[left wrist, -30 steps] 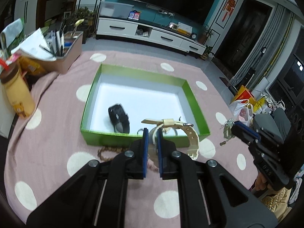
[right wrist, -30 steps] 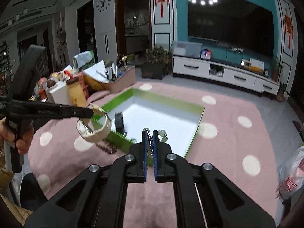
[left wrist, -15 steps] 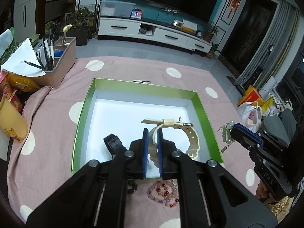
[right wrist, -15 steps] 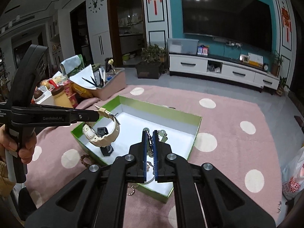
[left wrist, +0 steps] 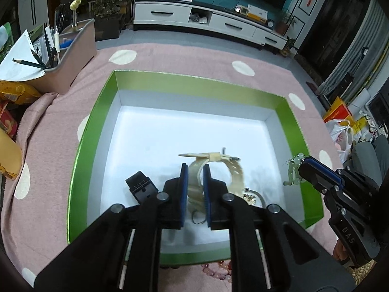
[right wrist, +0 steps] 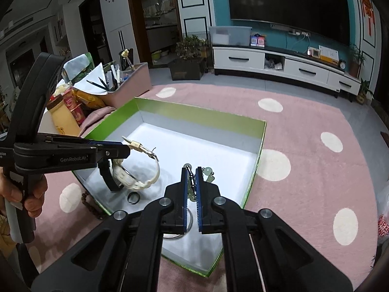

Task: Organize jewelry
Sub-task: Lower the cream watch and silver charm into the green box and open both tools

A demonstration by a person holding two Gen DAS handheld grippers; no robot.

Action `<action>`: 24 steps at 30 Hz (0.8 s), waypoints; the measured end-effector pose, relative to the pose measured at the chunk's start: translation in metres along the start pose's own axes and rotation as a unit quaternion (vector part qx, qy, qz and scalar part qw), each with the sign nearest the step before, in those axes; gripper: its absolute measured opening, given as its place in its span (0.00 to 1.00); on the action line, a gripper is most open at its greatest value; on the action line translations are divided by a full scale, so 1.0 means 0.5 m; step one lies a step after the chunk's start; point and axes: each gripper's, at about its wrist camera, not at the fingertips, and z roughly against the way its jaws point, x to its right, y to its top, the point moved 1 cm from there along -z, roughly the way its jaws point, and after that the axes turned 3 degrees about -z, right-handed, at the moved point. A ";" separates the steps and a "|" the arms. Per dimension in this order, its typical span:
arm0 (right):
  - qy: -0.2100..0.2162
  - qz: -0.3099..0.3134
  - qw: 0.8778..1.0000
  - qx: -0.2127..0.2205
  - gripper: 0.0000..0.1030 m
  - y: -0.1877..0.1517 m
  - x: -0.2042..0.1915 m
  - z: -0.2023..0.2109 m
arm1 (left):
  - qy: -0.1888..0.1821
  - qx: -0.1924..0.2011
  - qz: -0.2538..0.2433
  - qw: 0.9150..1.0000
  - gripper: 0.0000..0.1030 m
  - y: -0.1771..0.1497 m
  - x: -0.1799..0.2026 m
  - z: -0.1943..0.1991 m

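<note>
Cream rubber-strapped wristwatch [left wrist: 226, 170] hangs by its band between the pads of the left hand-held gripper [left wrist: 194, 180], low over the white floor of the green-walled cardboard box [left wrist: 199, 80]; the jaws are opening, the strap between them, likely to drop it beside the black watch [left wrist: 139, 186] lying there. The right hand-held gripper [right wrist: 191, 182] is clenched on a pale green beaded piece with a metal chain [right wrist: 209, 172], held over the box's near corner, probably so it lands apart from the watches. A dark ring [right wrist: 133, 197] lies inside; reddish beads [left wrist: 218, 266] wait on the pink dotted cloth [right wrist: 304, 126] covering the surface
</note>
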 end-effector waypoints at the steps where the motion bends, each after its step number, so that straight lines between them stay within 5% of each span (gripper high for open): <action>1: -0.003 -0.004 1.000 -0.003 0.07 -0.001 0.005 -0.006 | -0.003 -0.001 0.000 1.000 0.12 0.001 0.000 -0.003; 5: -0.003 -0.025 1.000 -0.001 0.27 -0.004 0.021 -0.005 | -0.003 0.011 -0.005 1.000 0.33 0.003 0.005 0.012; 16: 0.006 -0.070 0.997 0.040 0.38 -0.048 0.051 0.119 | 0.021 0.052 0.002 0.998 0.76 -0.038 -0.030 0.126; 24: 0.010 -0.088 0.995 0.044 0.39 -0.107 0.039 0.191 | 0.041 0.055 0.037 0.997 0.81 -0.130 -0.090 0.201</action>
